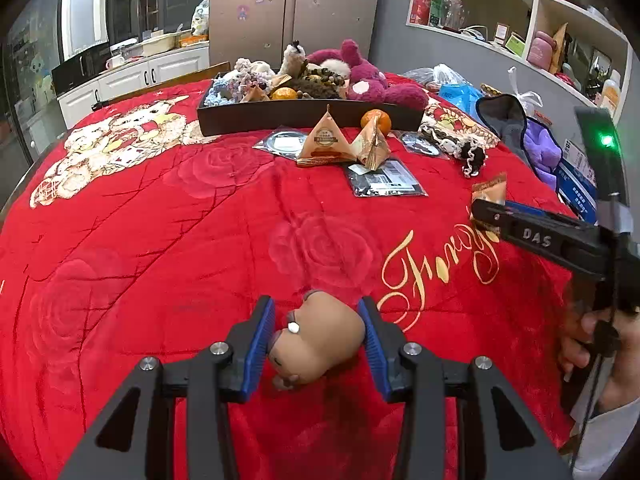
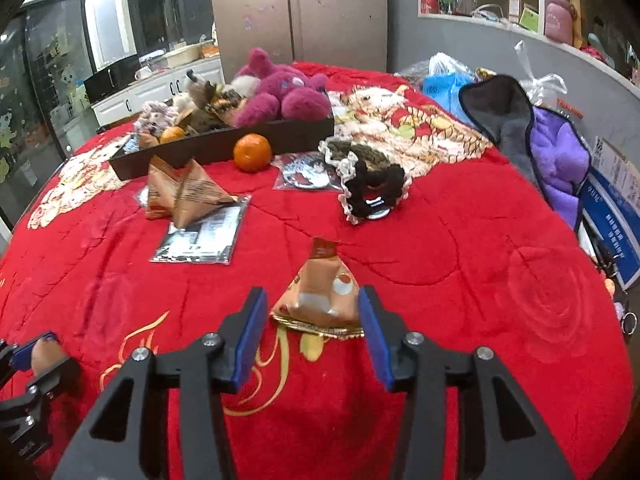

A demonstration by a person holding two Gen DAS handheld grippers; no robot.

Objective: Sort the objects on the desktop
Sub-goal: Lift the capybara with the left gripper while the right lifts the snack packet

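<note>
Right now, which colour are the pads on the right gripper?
Blue pads on a black frame; the right wrist view shows it best.

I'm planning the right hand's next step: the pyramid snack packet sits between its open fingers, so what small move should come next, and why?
Probably close the right gripper on the pyramid packet. The packet stands on the red blanket between the blue pads, which are not yet pressing on it. The left gripper is already clamped on the brown toy, so that hand looks occupied.
</note>
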